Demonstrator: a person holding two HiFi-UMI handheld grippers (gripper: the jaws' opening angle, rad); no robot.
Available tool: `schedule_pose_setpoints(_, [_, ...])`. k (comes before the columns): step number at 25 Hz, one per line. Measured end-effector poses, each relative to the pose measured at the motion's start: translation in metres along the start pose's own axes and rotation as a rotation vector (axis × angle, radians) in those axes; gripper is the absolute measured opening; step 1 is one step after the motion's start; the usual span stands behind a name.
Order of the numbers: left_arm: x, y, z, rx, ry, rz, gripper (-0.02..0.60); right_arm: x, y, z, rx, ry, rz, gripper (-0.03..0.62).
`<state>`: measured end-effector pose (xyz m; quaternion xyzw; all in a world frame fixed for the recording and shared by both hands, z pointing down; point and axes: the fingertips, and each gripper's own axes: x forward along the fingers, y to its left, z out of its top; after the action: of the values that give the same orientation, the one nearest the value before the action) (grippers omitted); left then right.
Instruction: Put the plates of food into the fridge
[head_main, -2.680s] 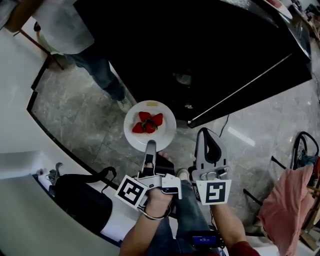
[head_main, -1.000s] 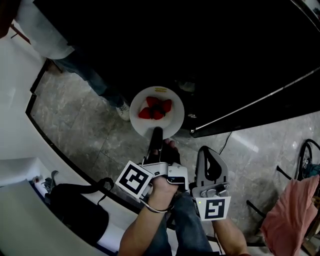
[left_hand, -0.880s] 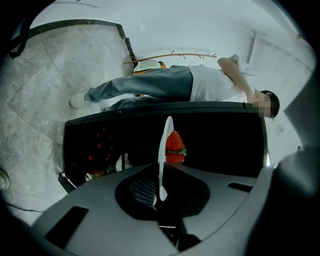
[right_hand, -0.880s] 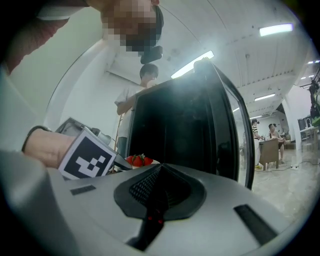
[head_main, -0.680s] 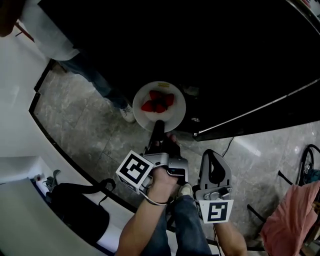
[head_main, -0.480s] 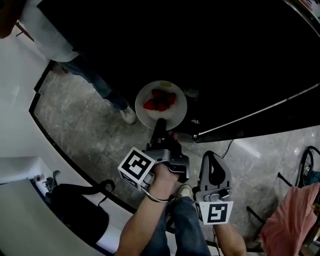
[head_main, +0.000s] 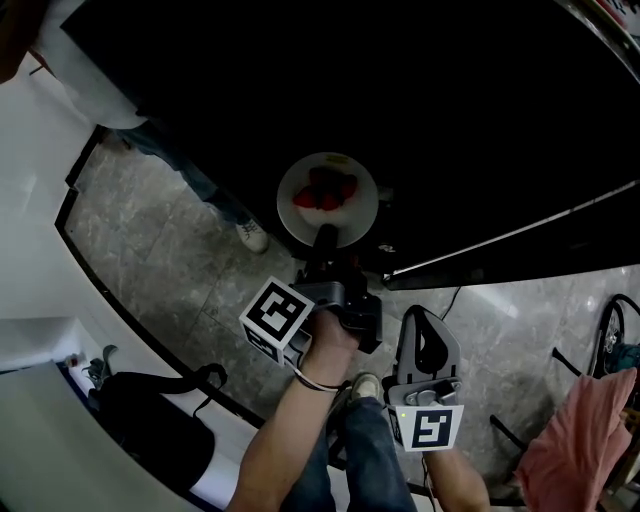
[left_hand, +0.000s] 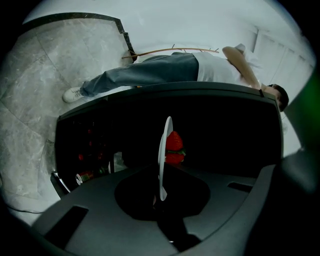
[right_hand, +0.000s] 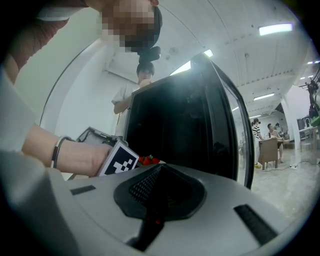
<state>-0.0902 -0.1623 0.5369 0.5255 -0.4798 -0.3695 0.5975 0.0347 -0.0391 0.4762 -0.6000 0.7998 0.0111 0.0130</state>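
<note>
A white plate (head_main: 340, 225) with red strawberries (head_main: 325, 193) is held out level over the dark opening of the black fridge (head_main: 420, 110). My left gripper (head_main: 325, 240) is shut on the plate's near rim. In the left gripper view the plate (left_hand: 163, 150) shows edge-on between the jaws of the left gripper (left_hand: 160, 197), with the strawberries (left_hand: 174, 147) on its far side. My right gripper (head_main: 418, 320) hangs lower right, apart from the plate; in its own view the right gripper (right_hand: 159, 170) has its jaws together with nothing between them.
The fridge door (head_main: 500, 240) stands open to the right. A person in jeans (head_main: 190, 170) stands at the fridge's left. A black backpack (head_main: 150, 420) lies lower left; pink cloth (head_main: 580, 430) hangs on a rack at right. Drink cans (left_hand: 82, 176) sit inside the fridge.
My left gripper has carried the plate further up the head view, deeper over the fridge's dark opening. The right gripper has stayed about where it was.
</note>
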Motion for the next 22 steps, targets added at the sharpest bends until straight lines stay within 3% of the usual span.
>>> schedule_pose_setpoints(22, [0.052,-0.015,-0.006,0.006,0.023,-0.033,0.023,0.014,-0.023,-0.003,0.018,0.018,-0.036,0.011])
